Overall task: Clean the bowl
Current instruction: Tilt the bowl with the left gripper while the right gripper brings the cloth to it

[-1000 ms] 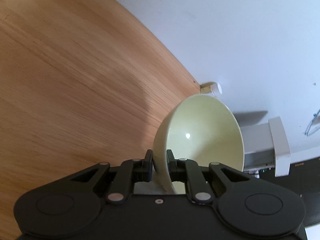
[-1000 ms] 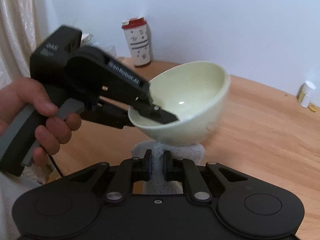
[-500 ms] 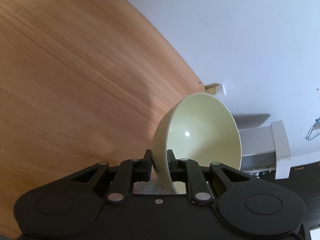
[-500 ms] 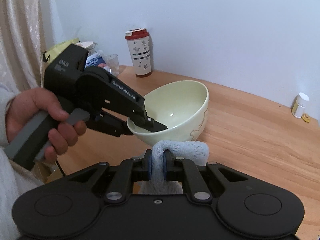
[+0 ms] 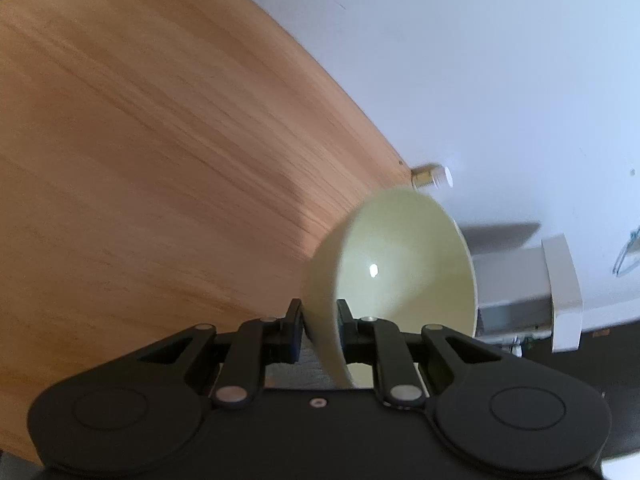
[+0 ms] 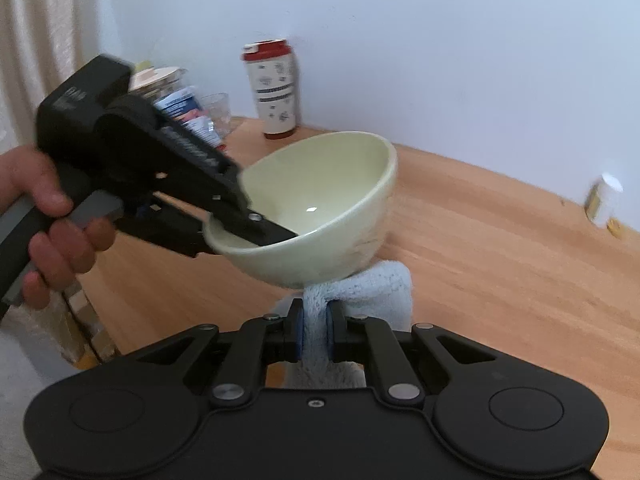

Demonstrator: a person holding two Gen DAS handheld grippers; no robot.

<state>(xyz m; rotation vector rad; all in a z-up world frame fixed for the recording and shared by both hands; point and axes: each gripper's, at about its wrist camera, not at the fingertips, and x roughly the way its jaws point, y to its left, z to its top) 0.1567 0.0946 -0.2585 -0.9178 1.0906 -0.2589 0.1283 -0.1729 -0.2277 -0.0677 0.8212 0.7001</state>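
The pale green, glossy round bowl [image 6: 320, 204] is held up in the air above the wooden counter [image 6: 500, 248], tipped so its opening faces up and toward the wall. The left claw [image 6: 256, 224] is clamped on the bowl's near rim — one black finger lies inside the bowl, the other under its outer wall. In the left wrist view the same grip shows close up: the left claw [image 5: 318, 320] pinches the thin rim of the bowl [image 5: 400, 272], whose inside carries one small bright glint. A bare hand [image 6: 48, 216] grips the left tool's grey handle at the left edge of the right wrist view.

Directly beneath the bowl, the right claw [image 6: 316, 332] is closed tight on a fluffy light blue cloth [image 6: 368, 292]; the cloth's folded top touches the bowl's underside near its base.

Farther back on the counter, against the white wall [image 6: 440, 40], stands a white tumbler with a red lid and base [image 6: 274, 88]. Left of it sit a clear glass cup [image 6: 218, 110] and a blurred heap of packets. A small white-capped bottle [image 6: 604, 200] stands near the wall at the right — well apart from the bowl.
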